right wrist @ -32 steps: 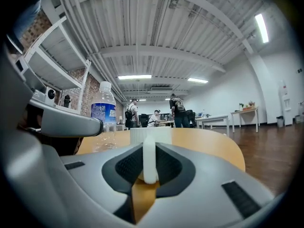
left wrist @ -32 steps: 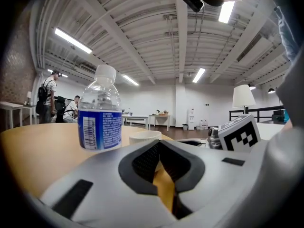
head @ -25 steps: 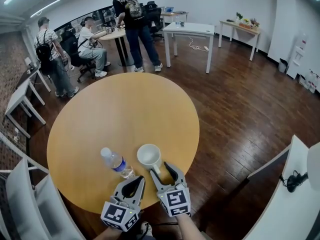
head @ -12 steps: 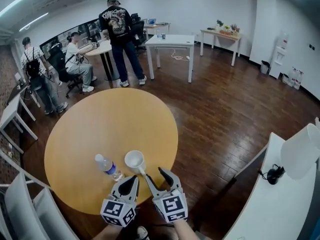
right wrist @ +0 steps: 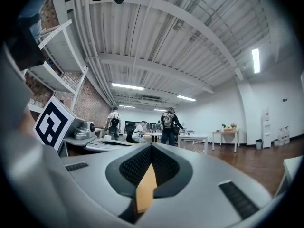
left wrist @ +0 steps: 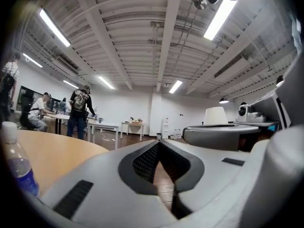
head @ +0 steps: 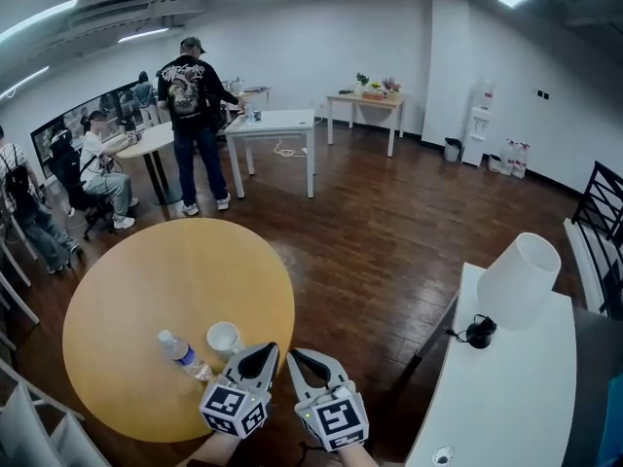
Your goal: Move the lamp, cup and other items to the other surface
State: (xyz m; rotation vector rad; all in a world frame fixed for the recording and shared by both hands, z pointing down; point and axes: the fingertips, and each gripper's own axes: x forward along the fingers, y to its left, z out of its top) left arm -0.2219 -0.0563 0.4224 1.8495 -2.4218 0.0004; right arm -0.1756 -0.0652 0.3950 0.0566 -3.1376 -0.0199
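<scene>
Dark wood floor (head: 389,232) fills the room. A round wooden table (head: 146,290) stands at the left and a white desk (head: 496,397) at the right, well apart. The lamp (head: 519,280) stands on the desk's far end, its white shade tilted over a black base. A person in black (head: 195,115) stands at a far table.

Both grippers hang side by side at the round table's near edge. The left gripper (head: 261,350) (left wrist: 159,144) has its jaws closed tip to tip on nothing. The right gripper (head: 310,360) (right wrist: 151,148) is likewise closed and empty. The white cup (head: 224,338) stands on the round table just ahead of the left gripper, not held. A clear bottle (head: 178,350) (left wrist: 14,165) stands just left of the cup.
</scene>
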